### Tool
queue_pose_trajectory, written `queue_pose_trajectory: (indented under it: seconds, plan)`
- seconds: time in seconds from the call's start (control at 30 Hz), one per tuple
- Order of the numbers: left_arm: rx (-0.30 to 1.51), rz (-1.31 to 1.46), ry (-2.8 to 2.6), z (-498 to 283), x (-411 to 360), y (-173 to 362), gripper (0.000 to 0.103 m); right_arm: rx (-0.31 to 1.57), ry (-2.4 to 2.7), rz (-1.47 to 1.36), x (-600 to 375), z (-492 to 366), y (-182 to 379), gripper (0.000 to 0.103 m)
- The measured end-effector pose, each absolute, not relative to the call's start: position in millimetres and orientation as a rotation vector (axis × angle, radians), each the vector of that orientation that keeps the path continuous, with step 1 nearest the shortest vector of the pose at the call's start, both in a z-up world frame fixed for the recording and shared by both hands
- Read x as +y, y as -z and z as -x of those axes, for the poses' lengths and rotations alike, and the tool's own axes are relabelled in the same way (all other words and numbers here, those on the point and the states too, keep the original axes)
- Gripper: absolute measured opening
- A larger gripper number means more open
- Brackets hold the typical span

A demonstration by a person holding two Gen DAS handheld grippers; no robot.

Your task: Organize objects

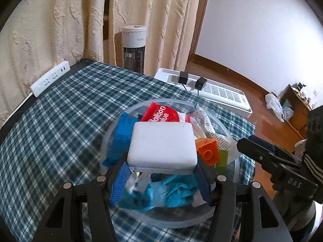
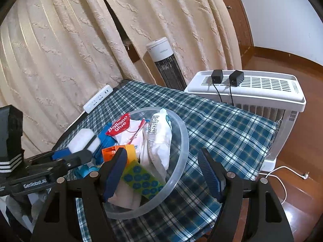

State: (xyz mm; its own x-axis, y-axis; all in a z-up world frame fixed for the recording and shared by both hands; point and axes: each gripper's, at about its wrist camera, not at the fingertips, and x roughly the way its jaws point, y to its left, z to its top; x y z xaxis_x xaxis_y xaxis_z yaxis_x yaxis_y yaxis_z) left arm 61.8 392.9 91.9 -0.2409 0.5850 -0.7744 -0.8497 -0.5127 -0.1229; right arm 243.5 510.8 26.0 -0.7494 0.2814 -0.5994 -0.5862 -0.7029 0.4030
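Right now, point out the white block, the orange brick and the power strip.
white block (image 1: 162, 141): left wrist view, top face.
orange brick (image 1: 208, 151): left wrist view, studded side.
power strip (image 2: 98, 98): right wrist view, middle of its top.

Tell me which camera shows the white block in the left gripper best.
The left wrist view: the white block fills the centre, clamped between the left gripper fingers above the clear bowl. The right wrist view shows it small, partly hidden behind a finger.
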Motion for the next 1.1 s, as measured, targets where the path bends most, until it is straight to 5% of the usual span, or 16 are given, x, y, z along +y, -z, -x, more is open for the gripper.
queue_pose_trajectory:
  seconds: [0.1, 0.23, 0.57, 1.1]
  plan:
    - [0.405, 1.004, -1.883, -62, 398, -88, 0.065, 0.81, -2.42, 0.69, 511, -246, -25, 0.074]
    - [0.388, 1.023, -1.868, -61, 400, -81, 0.087, 0.805, -2.429, 0.69, 508, -248, -24, 0.075]
    - [0.4, 0.913, -1.987, -69, 371, -98, 0.103, 0.762, -2.437, 0.709, 496, -252, -28, 0.084]
    - [0.473, 0.754, -2.208, -92, 327, -107, 0.103, 0.563, -2.388, 0.77, 464, -245, -33, 0.103]
